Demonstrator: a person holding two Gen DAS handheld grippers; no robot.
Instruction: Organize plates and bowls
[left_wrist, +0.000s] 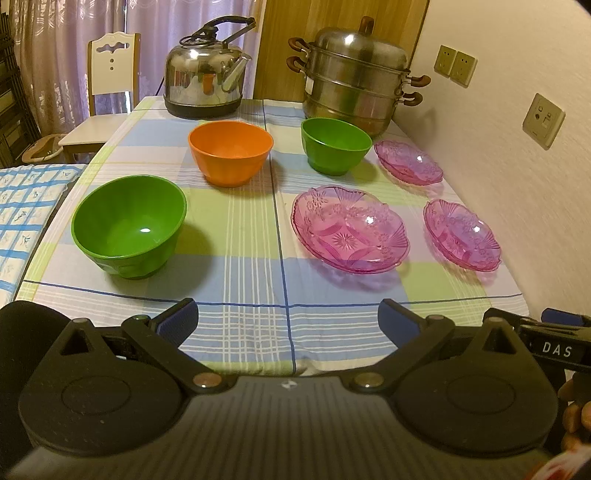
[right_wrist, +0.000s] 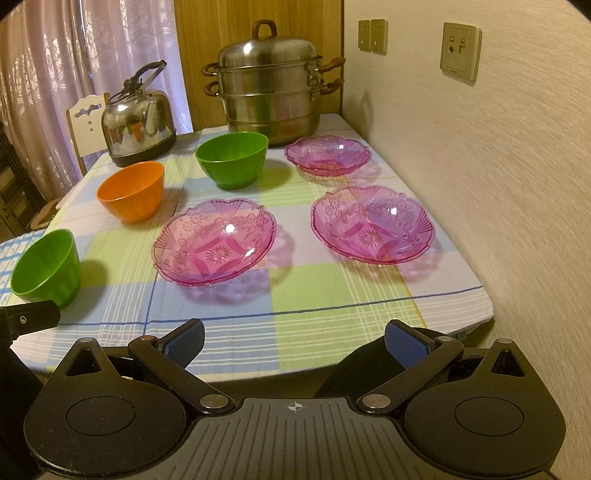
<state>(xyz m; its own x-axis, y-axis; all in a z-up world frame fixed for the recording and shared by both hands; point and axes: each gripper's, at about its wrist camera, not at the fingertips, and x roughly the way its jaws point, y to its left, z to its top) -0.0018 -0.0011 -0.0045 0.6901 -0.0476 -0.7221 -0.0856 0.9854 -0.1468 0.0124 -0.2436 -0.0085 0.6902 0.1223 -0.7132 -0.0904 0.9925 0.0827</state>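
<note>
1. three translucent pink pressed-glass plates with scalloped rims sit on the wall side of the table: the near middle plate (right_wrist: 214, 242), the near wall-side plate (right_wrist: 372, 224) and the far plate (right_wrist: 328, 153), each apart from the others.
2. three round plastic bowls stand on the open side: a near green bowl (left_wrist: 128, 225) by the table edge, an orange bowl (left_wrist: 230, 153) behind it, and a far green bowl (left_wrist: 335, 144) just in front of the steamer.
3. nothing is stacked yet; by the look of it the sorting has not begun.
4. the left gripper (left_wrist: 287, 318) hovers over the near table edge, its blue-padded jaws spread wide and empty, the near green bowl ahead on its left.
5. the right gripper (right_wrist: 294, 340) hangs at the same edge, jaws likewise spread and holding nothing, facing the gap between the two near plates.
6. a sound first move would likely be to pinch a plate by its rim, lift it level and lower it centred onto a neighbour; glass may slip or chip if tilted or dropped.
7. bowls should nest best gripped by one wall.
8. behind stand a steel kettle (left_wrist: 207, 75) and a tiered steel steamer pot (left_wrist: 354, 79); the checked tablecloth (left_wrist: 243, 258) could drag if a dish slides.
</note>
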